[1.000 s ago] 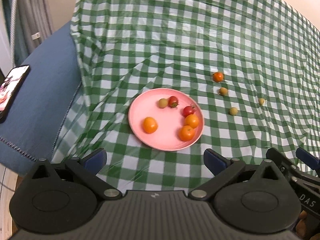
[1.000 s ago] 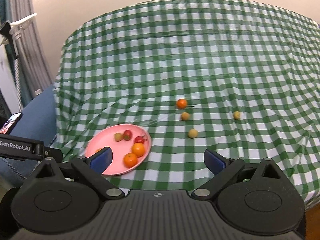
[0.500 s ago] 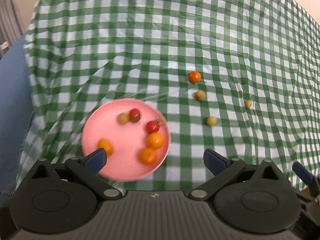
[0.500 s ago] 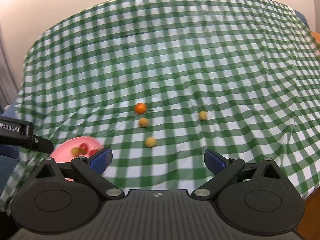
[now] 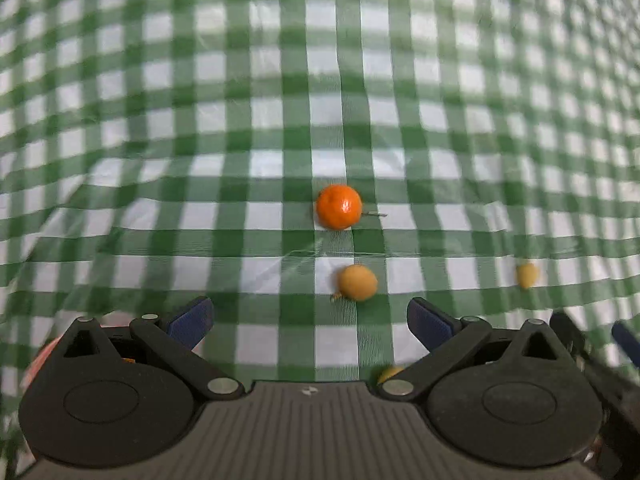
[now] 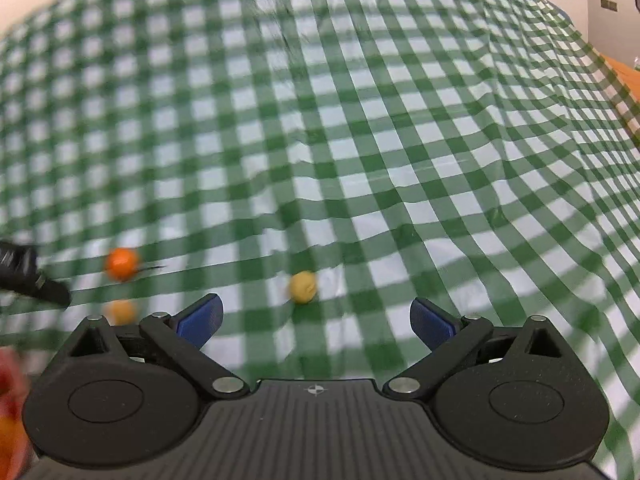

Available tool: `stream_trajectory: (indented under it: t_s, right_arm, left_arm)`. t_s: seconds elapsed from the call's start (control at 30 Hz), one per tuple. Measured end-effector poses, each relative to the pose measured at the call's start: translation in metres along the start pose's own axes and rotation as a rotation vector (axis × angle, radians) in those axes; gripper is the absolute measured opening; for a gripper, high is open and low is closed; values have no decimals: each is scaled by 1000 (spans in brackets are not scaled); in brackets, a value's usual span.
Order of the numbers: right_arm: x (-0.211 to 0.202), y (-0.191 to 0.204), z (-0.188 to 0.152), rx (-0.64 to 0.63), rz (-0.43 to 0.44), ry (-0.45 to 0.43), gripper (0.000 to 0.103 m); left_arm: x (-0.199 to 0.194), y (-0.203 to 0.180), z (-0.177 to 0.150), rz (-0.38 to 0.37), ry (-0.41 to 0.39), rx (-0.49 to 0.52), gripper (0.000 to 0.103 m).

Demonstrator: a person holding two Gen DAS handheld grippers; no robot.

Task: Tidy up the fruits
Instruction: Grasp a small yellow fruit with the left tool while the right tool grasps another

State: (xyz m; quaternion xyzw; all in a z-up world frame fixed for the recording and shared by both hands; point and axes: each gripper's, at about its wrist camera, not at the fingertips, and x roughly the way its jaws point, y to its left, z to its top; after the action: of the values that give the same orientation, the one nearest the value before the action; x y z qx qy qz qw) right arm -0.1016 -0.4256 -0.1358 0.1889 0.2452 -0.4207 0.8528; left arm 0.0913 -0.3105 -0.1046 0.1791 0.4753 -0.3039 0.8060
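Just ahead of open jaws: yellow fruit [image 5: 357, 282].

— Do you find any word, number or brand to read here?

— No, nothing readable. On the body of the left gripper [image 5: 308, 316], near its front edge in the middle, there is only a small pale mark [image 5: 308, 391]; it is a sign, not letters.

— And on the other one?

— The right gripper [image 6: 316, 316] carries a similar small round mark with a cross [image 6: 315, 390] at the same place. No letters there.

— The dark piece at the left edge of the right wrist view?

— It is too blurred; I cannot read anything on it.
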Motion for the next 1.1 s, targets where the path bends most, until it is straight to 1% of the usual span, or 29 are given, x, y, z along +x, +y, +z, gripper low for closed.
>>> stream_trajectory:
  t_s: [0.07,0.13,0.23,0.27,0.3,0.33,0.43,0.47,0.5,0.53,0.57,0.6,0.63,0.67,0.7,0.77,0.87,0.97,1.03,1.1]
  right_arm:
    - [32,3,3,-30,-26,5,99]
    - [56,5,3,-65,-43,9,99]
    - [84,5,-4,-103,-68,58,99]
    - [86,4,-8,-101,-66,46,100]
    - [86,3,-11,-99,-64,26,101]
    - [87,3,-11,-101,-64,25,102]
    - [89,3,-10,-106,-66,23,101]
    - [89,5,-10,-112,-68,21,100]
    - [87,6,-10,-121,-63,13,93]
    - [84,9,-10,-138,-52,0,74]
    - [79,13,-11,-163,-35,-9,64]
    - [76,16,-12,-186,-21,-12,43]
    - [75,20,-13,-210,-16,-11,27]
    - [74,23,-14,-228,-19,-10,27]
    - [73,23,-14,-233,-26,-9,27]
    - [69,19,-11,-192,-27,0,27]
    - [56,6,-4,-138,-35,-11,27]
    - [34,-2,1,-104,-28,-25,27]
    - [11,0,0,-89,-14,-36,27]
    - [-14,1,2,-77,14,-46,27]
  left_arm:
    - [27,-3,8,0,42,-8,103]
    - [47,-4,12,9,57,-22,103]
    - [72,-2,14,37,96,-30,103]
    - [81,0,13,36,120,-30,103]
    - [82,2,12,30,109,-33,103]
    - [80,3,11,30,84,-35,103]
    - [81,6,10,27,82,-29,103]
    - [81,7,10,26,84,-30,103]
    - [80,7,10,23,81,-33,103]
    - [79,10,10,19,73,-38,96]
    - [75,10,9,15,59,-41,81]
    - [69,10,9,13,33,-33,69]
    - [63,12,7,5,17,-18,41]
    - [60,12,7,-19,14,-4,34]
    - [58,13,8,-47,16,-6,34]
    - [53,17,6,-92,11,-10,33]
    - [35,19,0,-119,-14,-4,33]
    - [9,2,-5,-132,-34,-9,34]
    - [-11,7,-13,-141,-43,-14,33]
    - [-34,12,-23,-130,-50,-15,33]
